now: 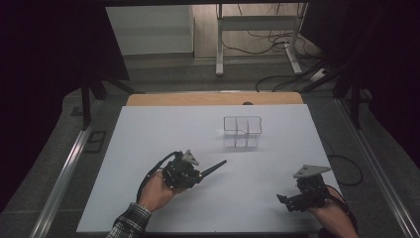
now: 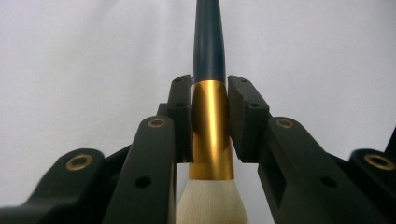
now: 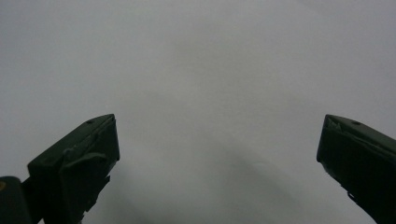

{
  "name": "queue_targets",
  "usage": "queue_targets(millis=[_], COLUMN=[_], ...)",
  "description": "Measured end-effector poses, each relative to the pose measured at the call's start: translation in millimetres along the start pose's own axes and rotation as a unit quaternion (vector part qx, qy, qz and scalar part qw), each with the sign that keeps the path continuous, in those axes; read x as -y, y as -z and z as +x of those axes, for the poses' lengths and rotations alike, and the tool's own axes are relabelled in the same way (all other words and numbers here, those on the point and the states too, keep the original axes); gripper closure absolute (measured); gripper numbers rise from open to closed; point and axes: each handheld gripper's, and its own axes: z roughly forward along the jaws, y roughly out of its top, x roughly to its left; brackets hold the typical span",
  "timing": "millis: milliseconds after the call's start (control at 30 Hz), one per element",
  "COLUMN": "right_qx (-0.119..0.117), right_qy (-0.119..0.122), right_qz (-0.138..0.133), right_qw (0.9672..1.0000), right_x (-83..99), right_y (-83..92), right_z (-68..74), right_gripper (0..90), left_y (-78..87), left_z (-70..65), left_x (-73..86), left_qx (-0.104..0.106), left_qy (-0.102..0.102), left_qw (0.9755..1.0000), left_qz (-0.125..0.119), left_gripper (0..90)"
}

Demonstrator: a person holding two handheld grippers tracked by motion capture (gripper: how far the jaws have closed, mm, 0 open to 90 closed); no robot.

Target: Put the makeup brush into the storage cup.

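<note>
A brush with a dark handle (image 1: 214, 168), a gold ferrule (image 2: 211, 130) and pale bristles (image 2: 212, 203) is clamped in my left gripper (image 1: 198, 174). In the left gripper view the two jaws press on the ferrule from both sides, the handle runs away from the camera and the bristles point back toward it. The left gripper (image 2: 210, 93) hovers over the white table at lower left of centre, and the handle points up and to the right. My right gripper (image 1: 285, 201) rests at the lower right with its jaws wide apart; nothing lies between them in the right gripper view (image 3: 219, 130).
A clear plastic organiser (image 1: 242, 131) with several compartments stands on the white tabletop (image 1: 148, 134), beyond the left gripper. A wooden strip (image 1: 213, 98) edges the far side. Dark curtains, a frame's legs and floor cables lie beyond the table.
</note>
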Motion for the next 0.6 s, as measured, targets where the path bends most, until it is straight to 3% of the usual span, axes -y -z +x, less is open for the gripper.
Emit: queue_targets(millis=[600], right_qx=[0.001], right_qy=[0.007], right_qz=[-0.008], right_qw=[0.9999], right_x=[-2.0], right_y=[2.2], right_z=[1.4], right_gripper=[0.0], left_y=[16.0], left_z=[-8.2], left_x=[1.9], left_qx=[0.014], left_qy=[-0.002], left_qw=[0.9990], left_qz=[-0.044], left_gripper=[72.7])
